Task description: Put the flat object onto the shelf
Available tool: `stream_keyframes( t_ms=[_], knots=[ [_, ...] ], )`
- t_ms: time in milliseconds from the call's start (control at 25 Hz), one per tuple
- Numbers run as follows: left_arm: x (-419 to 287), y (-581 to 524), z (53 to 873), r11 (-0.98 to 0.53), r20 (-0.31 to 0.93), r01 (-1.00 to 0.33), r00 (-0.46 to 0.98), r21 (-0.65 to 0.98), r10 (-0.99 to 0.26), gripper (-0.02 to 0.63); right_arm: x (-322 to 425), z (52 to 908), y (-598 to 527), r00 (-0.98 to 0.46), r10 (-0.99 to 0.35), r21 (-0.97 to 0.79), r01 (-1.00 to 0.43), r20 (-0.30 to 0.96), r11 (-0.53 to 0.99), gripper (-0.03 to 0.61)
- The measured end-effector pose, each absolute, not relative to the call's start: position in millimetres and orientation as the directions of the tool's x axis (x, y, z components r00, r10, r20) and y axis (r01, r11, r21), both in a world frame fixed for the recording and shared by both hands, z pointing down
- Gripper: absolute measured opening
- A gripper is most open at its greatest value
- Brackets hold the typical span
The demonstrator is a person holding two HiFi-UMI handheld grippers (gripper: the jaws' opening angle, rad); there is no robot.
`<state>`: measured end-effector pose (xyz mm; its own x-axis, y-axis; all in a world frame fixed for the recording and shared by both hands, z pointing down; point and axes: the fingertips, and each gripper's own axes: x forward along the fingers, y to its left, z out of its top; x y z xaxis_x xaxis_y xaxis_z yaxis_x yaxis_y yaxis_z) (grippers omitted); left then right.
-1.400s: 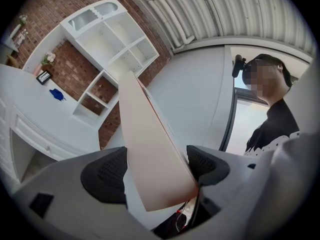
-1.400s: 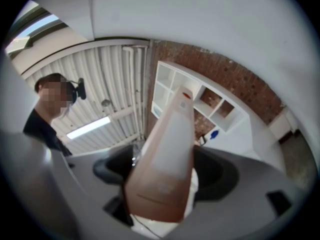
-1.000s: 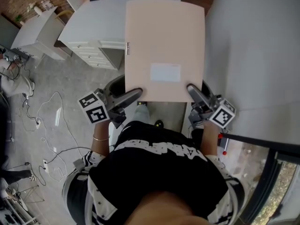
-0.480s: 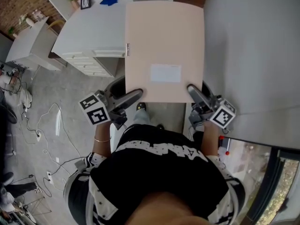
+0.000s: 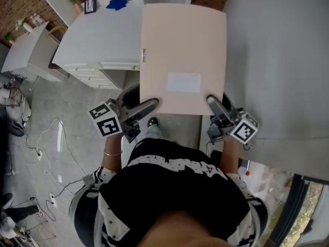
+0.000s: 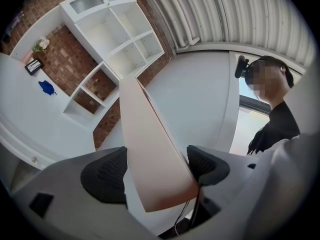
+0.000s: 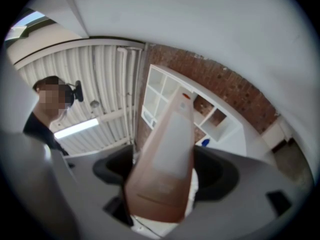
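The flat object (image 5: 182, 55) is a large pale pink board with a white label, held out level in front of the person. My left gripper (image 5: 149, 106) is shut on its near left corner and my right gripper (image 5: 212, 102) on its near right corner. In the left gripper view the flat object (image 6: 150, 149) runs edge-on between the black pads (image 6: 105, 174). It also fills the gap between the jaws in the right gripper view, where the flat object (image 7: 167, 159) points at the shelf. The white open shelf (image 6: 115, 39) stands against a brick wall beyond the board.
A white desk (image 5: 103, 35) with drawers lies ahead left, carrying a blue item (image 5: 118, 4) and a small picture frame (image 5: 90, 5). A large grey wall (image 5: 277, 60) rises close on the right. Cables (image 5: 56, 133) trail over the grey floor at the left.
The desk and shelf have slid down and nearer in the head view as the person moves forward. Both grippers keep their hold on the board.
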<state>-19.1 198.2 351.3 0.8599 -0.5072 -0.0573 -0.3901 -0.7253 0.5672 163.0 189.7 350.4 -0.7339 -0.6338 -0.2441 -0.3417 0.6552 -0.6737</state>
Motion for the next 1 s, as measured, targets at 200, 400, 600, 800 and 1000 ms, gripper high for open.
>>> stream_keyframes(
  t_ms=[200,400,600,800,1000],
  knots=[
    [-31.9,182.2,350.5,-0.715,-0.059,-0.392,0.855,0.579,-0.516,0.390,149.9,348.0,172.4,-0.741,-0.629,-0.677,-0.340,-0.235,0.653,0.390],
    [-37.0,161.1,357.1,-0.713,-0.057,-0.393,0.854,0.581,-0.517,0.390,145.6,355.8,151.1,-0.741,-0.632,-0.682,-0.343,-0.227,0.646,0.390],
    [-44.1,148.6,355.3,-0.709,-0.058,-0.392,0.852,0.587,-0.520,0.390,138.4,353.9,138.6,-0.742,-0.633,-0.685,-0.345,-0.220,0.642,0.390],
    [-54.0,135.7,351.0,-0.711,-0.064,-0.386,0.854,0.587,-0.517,0.390,127.8,347.4,126.4,-0.744,-0.631,-0.677,-0.350,-0.219,0.648,0.390],
    [-61.6,122.4,353.1,-0.713,-0.068,-0.377,0.857,0.591,-0.510,0.390,119.9,347.1,114.4,-0.740,-0.637,-0.674,-0.359,-0.215,0.645,0.390]
  ],
)
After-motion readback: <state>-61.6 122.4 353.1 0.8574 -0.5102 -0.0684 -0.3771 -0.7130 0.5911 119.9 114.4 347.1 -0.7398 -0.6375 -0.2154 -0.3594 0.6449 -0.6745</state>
